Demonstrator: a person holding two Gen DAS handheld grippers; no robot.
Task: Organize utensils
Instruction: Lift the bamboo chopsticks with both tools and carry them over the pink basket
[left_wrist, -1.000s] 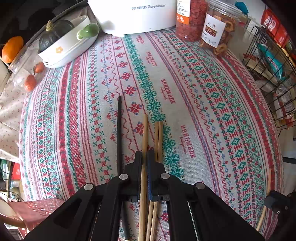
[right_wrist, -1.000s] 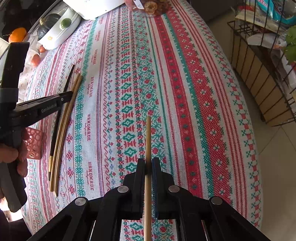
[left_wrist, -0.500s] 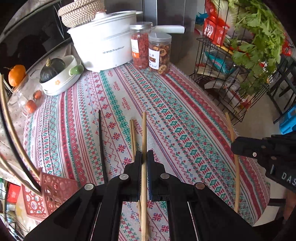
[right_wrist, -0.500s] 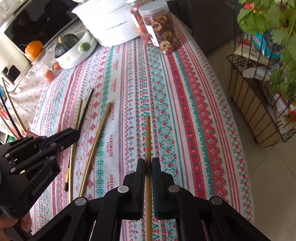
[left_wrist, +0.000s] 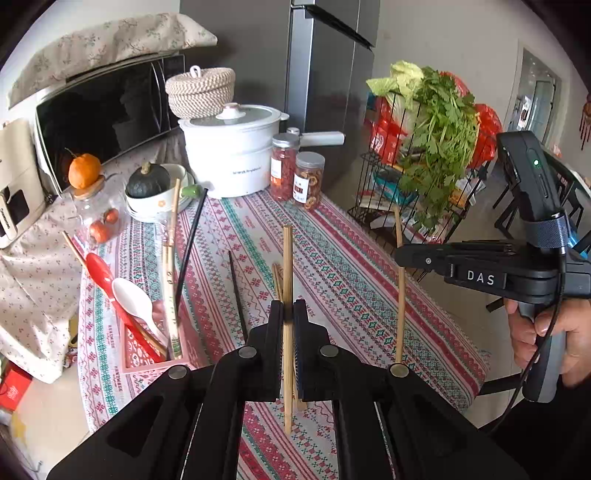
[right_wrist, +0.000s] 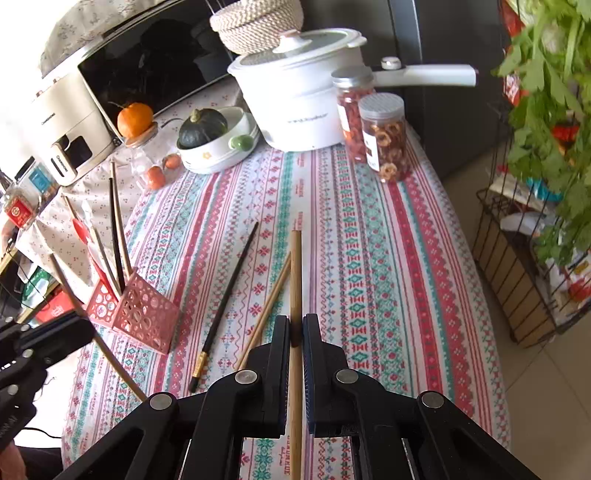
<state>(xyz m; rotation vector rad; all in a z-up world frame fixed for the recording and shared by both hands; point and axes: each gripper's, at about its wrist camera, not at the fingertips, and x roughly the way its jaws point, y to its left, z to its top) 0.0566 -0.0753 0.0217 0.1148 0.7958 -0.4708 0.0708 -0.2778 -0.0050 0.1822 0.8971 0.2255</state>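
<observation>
Both jaws clamped on a wooden chopstick each, left chopstick (left_wrist: 287, 266), right chopstick (right_wrist: 296, 273), pink holder (right_wrist: 142, 317) holding chopsticks and spoons

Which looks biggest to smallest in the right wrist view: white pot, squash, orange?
1. white pot
2. squash
3. orange, though it sits slightly farther back, so only its looks count.

The tabletop (left_wrist: 343, 258) wears a striped red, green and white embroidered cloth. At its far left stands a black-fronted microwave (left_wrist: 103, 110) draped with a floral cover (left_wrist: 110, 44). Behind the far end rises a grey refrigerator (left_wrist: 325, 74), with a pale wall (left_wrist: 443, 37) to its right. On the right, a black wire rack (right_wrist: 517, 288) holds leafy greens (left_wrist: 439, 136) above a light tiled floor (right_wrist: 546, 387). Daylight is bright.
</observation>
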